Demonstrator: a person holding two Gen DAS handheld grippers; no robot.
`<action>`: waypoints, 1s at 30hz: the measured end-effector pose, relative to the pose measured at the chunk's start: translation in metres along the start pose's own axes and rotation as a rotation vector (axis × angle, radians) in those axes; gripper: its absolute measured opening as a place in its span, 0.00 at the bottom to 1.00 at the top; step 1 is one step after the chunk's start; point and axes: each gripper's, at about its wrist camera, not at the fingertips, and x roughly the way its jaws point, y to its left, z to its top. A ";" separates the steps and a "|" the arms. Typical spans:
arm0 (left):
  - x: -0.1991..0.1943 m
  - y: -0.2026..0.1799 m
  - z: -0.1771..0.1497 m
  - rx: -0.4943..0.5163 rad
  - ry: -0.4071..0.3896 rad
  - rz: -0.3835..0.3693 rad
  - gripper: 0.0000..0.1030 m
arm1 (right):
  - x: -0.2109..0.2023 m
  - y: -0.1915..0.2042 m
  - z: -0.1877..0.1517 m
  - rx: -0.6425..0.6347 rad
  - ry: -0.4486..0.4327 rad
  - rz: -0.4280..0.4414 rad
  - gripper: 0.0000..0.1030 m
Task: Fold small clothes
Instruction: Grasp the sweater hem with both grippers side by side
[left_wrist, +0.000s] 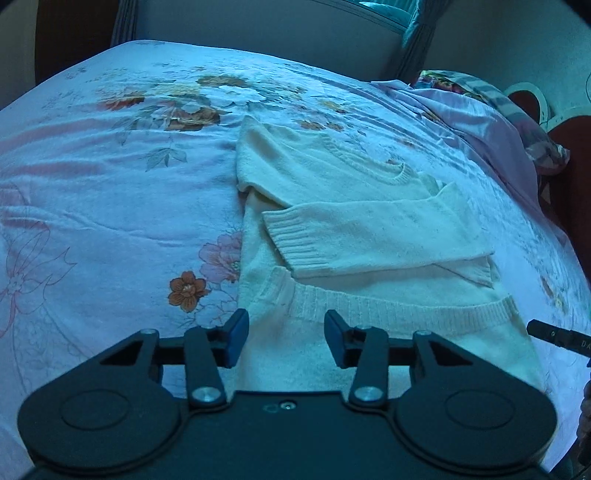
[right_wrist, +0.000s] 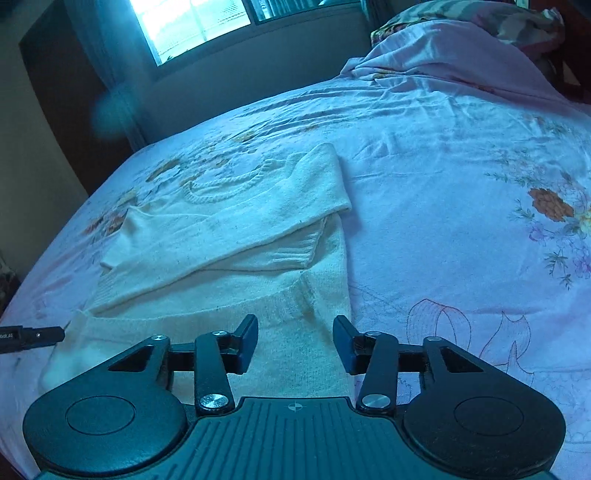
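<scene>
Flowery bedsheet (left_wrist: 110, 184), cream sweater (left_wrist: 332, 177) flat with sleeves crossed in. Left gripper (left_wrist: 286, 338) and right gripper (right_wrist: 295, 343) sat wide apart, empty, probably lining up the hem (left_wrist: 388, 314).

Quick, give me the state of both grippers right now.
Left gripper: open, holding nothing, poised over the sweater hem.
Right gripper: open, holding nothing, over the same hem.

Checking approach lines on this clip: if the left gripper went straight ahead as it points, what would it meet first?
Probably the cream knitted sweater: the open left gripper points at its ribbed hem, though depth is unclear.
</scene>
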 end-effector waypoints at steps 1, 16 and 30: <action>0.003 -0.002 0.001 0.013 -0.003 0.006 0.39 | 0.003 0.002 0.000 -0.011 0.001 -0.002 0.42; 0.032 -0.006 0.004 0.139 0.034 0.038 0.08 | 0.051 -0.004 0.012 -0.112 0.057 -0.017 0.42; 0.034 -0.010 0.001 0.178 0.055 0.031 0.05 | 0.058 -0.006 0.007 -0.153 0.122 0.053 0.05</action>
